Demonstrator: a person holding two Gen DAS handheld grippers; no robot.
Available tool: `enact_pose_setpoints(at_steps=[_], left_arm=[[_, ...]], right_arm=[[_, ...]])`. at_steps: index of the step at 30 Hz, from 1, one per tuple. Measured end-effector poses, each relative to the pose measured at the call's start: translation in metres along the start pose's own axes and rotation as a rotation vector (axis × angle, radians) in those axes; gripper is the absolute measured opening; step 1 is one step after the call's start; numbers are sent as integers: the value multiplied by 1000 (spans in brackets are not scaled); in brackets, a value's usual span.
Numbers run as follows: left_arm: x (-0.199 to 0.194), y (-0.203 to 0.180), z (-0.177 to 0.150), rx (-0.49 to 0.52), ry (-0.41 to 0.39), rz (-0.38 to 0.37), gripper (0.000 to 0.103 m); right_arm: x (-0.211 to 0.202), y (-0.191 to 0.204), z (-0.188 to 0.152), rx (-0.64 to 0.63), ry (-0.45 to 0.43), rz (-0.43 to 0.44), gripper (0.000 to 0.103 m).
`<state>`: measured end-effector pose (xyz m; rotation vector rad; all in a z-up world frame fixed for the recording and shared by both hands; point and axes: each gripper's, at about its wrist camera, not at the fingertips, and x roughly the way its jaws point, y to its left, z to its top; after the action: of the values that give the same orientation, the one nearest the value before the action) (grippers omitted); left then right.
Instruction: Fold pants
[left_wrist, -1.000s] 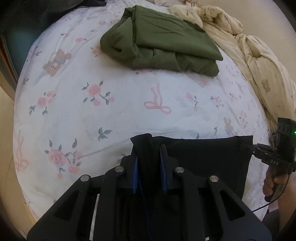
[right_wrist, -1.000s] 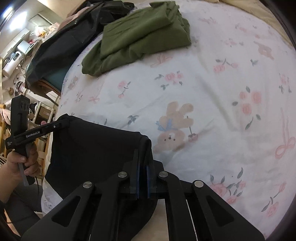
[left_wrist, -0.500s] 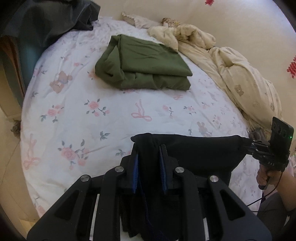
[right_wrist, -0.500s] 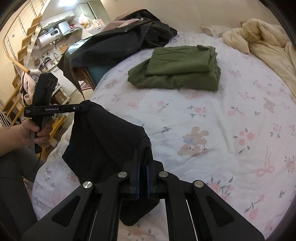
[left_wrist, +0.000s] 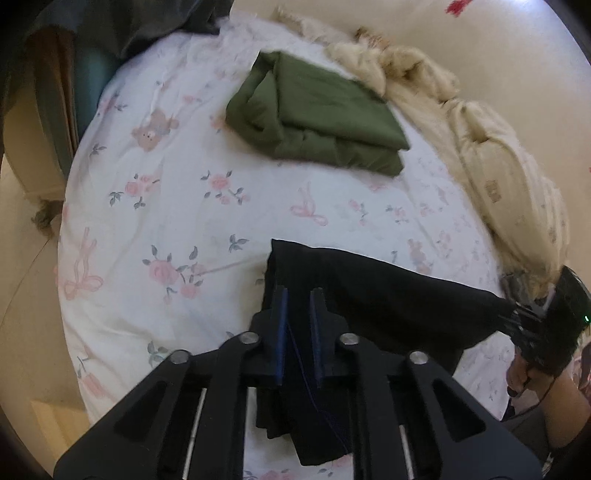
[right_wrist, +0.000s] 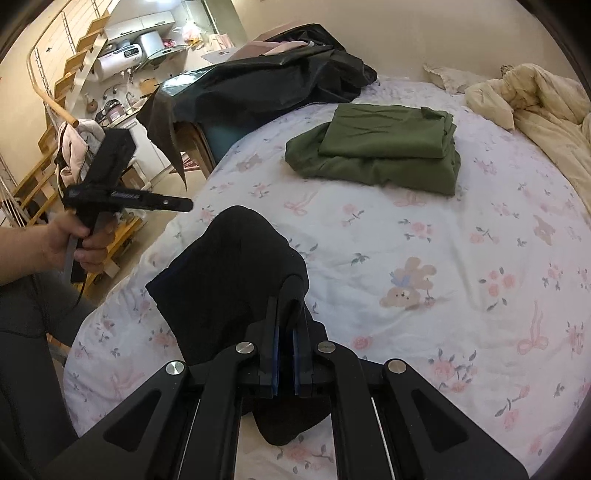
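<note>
Black pants (left_wrist: 388, 295) hang over the near edge of the floral bed. My right gripper (right_wrist: 288, 310) is shut on a bunched fold of the pants (right_wrist: 229, 280), which droop in a hump to its left. In the left wrist view the right gripper (left_wrist: 517, 314) pinches the cloth's far right corner. The jaws of my left gripper (left_wrist: 298, 295) are opening; black cloth and a loose thread show in the gap. From the right wrist view the left gripper (right_wrist: 188, 203) is off to the left, its tips clear of the pants.
A folded green garment (right_wrist: 380, 147) lies mid-bed on the floral sheet (right_wrist: 406, 258). A cream duvet (right_wrist: 546, 99) is heaped at the far right. Dark cloth (right_wrist: 266, 85) drapes furniture past the bed's left side. The person's hand (right_wrist: 77, 236) and leg (right_wrist: 22, 332) are at the left.
Both grippers lifted and drew back, raising the pants. The edge that was stretched between them has gone slack; the left gripper's jaws widened and the cloth left its tips. The right wrist rolled.
</note>
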<state>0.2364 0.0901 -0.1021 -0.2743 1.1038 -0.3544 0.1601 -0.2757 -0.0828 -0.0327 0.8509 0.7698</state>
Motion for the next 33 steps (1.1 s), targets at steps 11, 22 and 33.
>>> enact_pose_setpoints(at_steps=[11,22,33], left_arm=[[41,-153,14,898,284,122,65],[113,-217,-34,1412,570,137,51],[109,-181,-33,1456,668,152,51]], right_arm=[[3,8,-9,-146,114,93,4],[-2,-4,-16,-169,138,147,3],[3,0,-18,-212,157,138,2]])
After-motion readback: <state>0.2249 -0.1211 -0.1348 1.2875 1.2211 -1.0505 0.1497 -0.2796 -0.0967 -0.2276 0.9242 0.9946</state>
